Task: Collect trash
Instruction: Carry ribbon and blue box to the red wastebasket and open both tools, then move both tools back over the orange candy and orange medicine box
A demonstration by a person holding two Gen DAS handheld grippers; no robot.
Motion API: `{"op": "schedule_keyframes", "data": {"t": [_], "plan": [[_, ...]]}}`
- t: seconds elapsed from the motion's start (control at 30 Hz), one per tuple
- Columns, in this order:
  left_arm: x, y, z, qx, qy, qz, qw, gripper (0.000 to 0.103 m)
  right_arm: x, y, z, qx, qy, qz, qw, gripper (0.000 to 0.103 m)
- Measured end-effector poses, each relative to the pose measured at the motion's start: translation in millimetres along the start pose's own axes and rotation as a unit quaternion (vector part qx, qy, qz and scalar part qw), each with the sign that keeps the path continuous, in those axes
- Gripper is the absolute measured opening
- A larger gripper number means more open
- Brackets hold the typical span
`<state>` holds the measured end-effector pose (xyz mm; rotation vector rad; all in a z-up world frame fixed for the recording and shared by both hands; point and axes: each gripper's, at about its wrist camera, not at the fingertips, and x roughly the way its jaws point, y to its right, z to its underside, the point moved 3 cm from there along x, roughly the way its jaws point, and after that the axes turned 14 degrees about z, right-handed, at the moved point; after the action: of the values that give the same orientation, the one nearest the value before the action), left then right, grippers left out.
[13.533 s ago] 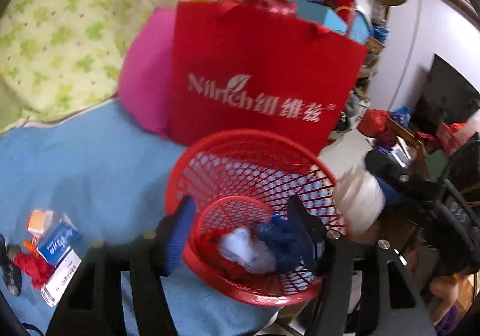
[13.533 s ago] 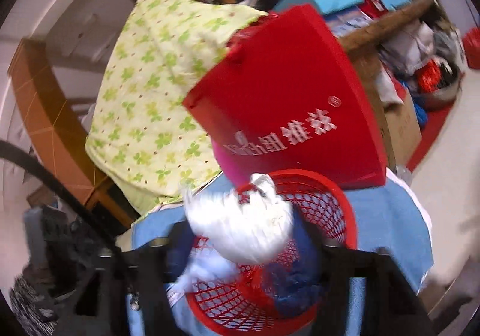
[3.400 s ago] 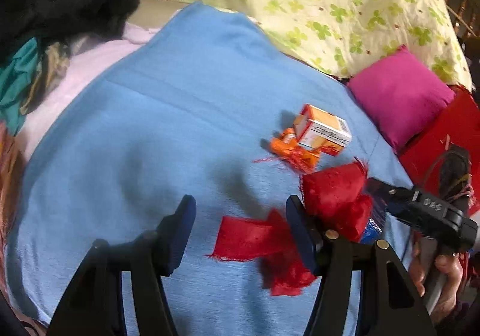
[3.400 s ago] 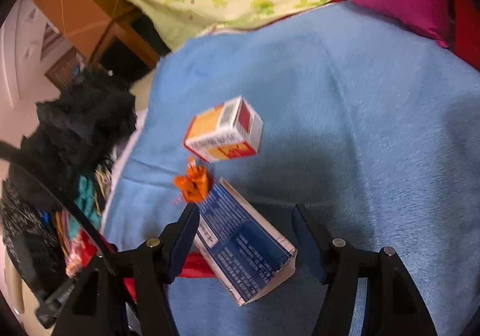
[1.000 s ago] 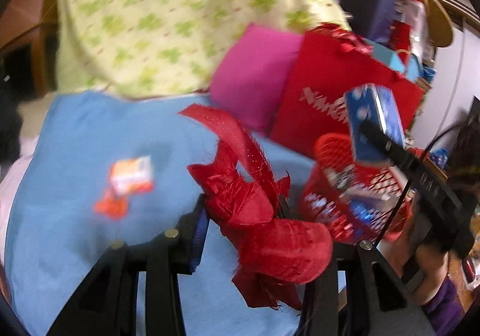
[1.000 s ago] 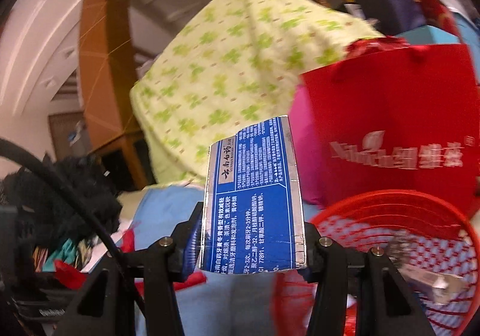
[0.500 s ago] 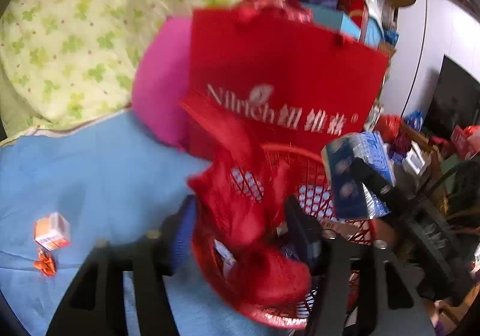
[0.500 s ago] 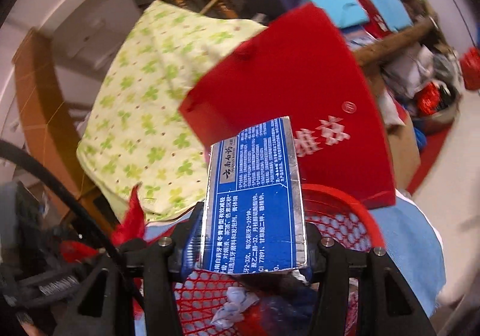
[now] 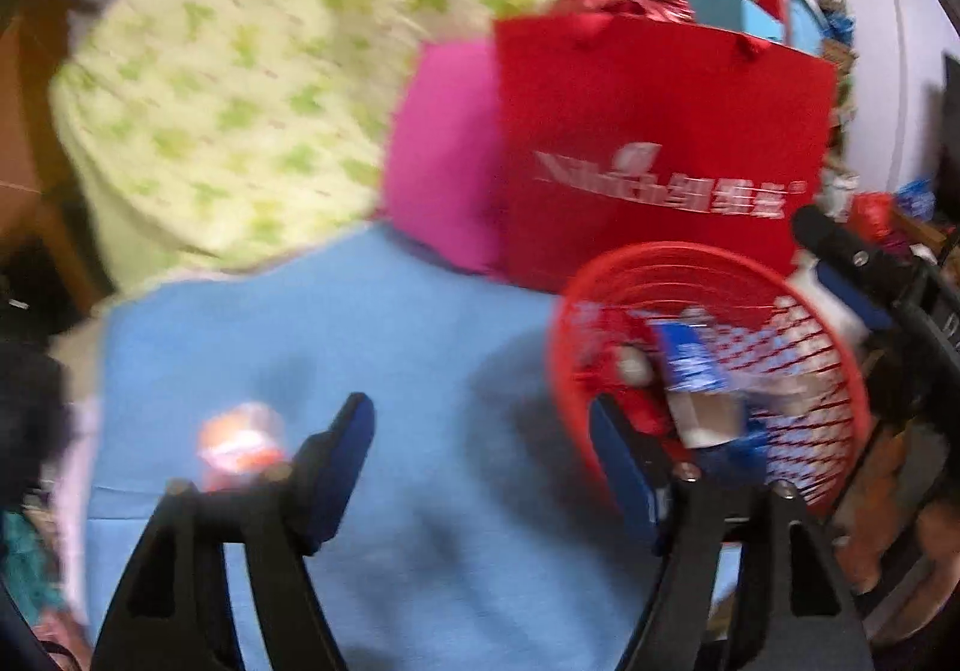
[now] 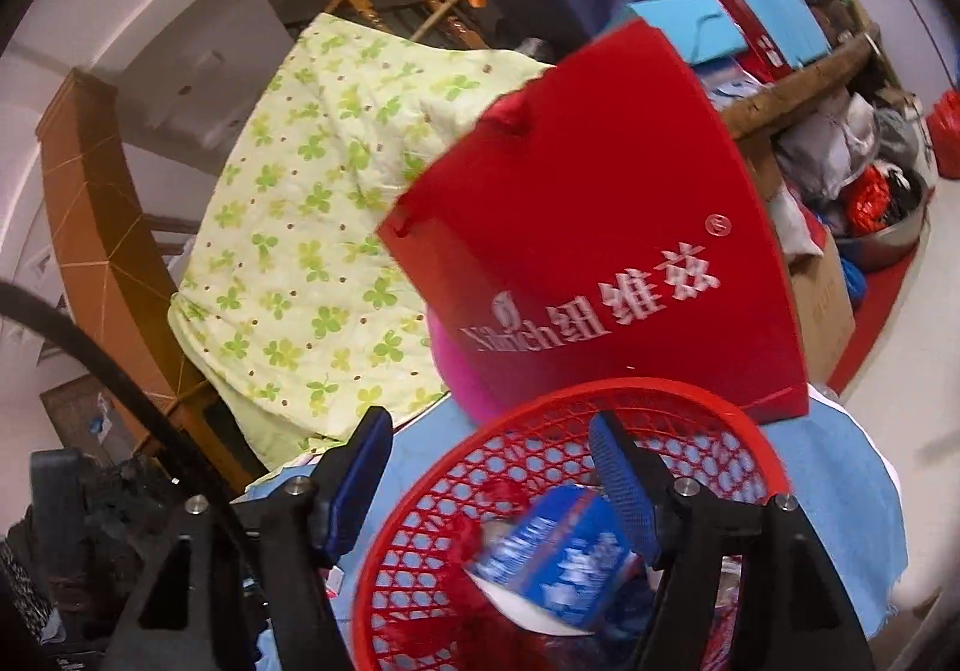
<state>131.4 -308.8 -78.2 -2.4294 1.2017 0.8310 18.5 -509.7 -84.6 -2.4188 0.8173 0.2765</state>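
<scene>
Both your loads now lie in the red basket (image 10: 744, 431): the blue carton (image 10: 564, 557) tilted on the heap, red cloth (image 10: 480, 497) beside it. Your right gripper (image 10: 489, 470) has just spread its jaws and hangs empty over the rim; your left gripper (image 9: 480, 455) has likewise just released, empty above the blue blanket (image 9: 372, 323), the orange box (image 9: 240, 443) beside it.
</scene>
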Motion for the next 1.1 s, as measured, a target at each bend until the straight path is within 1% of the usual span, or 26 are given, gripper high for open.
{"op": "schedule_keyframes", "data": {"t": [0.13, 0.2, 0.3, 0.4, 0.53, 0.7, 0.93, 1.03, 1.1], "plan": [[-29, -29, 8, -0.002, 0.011, -0.054, 0.9985, 0.076, -6, -31, 9, -0.037, 0.01, -0.025, 0.999, 0.072], [-39, -45, 12, -0.006, 0.013, -0.081, 0.9966, 0.076, -10, -49, 15, -0.057, 0.014, -0.045, 0.997, 0.072], [-47, -66, 18, -0.019, 0.013, -0.106, 0.9941, 0.076, -12, -75, 27, -0.08, 0.007, -0.073, 0.994, 0.072], [-53, -86, 24, -0.035, 0.015, -0.121, 0.9919, 0.076, -10, -95, 38, -0.093, -0.002, -0.086, 0.992, 0.072], [-54, -108, 33, -0.054, 0.011, -0.138, 0.9889, 0.076, -11, -122, 55, -0.116, -0.01, -0.104, 0.988, 0.072], [-56, -132, 50, -0.072, 0.003, -0.157, 0.985, 0.076, -7, -149, 76, -0.141, -0.035, -0.122, 0.982, 0.072], [-53, -157, 82, -0.098, -0.017, -0.164, 0.9813, 0.076, -4, -179, 109, -0.203, -0.055, -0.133, 0.969, 0.072], [-51, -168, 100, -0.113, -0.024, -0.162, 0.9801, 0.076, 5, -186, 126, -0.226, -0.084, -0.124, 0.962, 0.072], [-47, -179, 115, -0.118, -0.028, -0.162, 0.9792, 0.076, 16, -189, 140, -0.242, -0.113, -0.108, 0.958, 0.072]]}}
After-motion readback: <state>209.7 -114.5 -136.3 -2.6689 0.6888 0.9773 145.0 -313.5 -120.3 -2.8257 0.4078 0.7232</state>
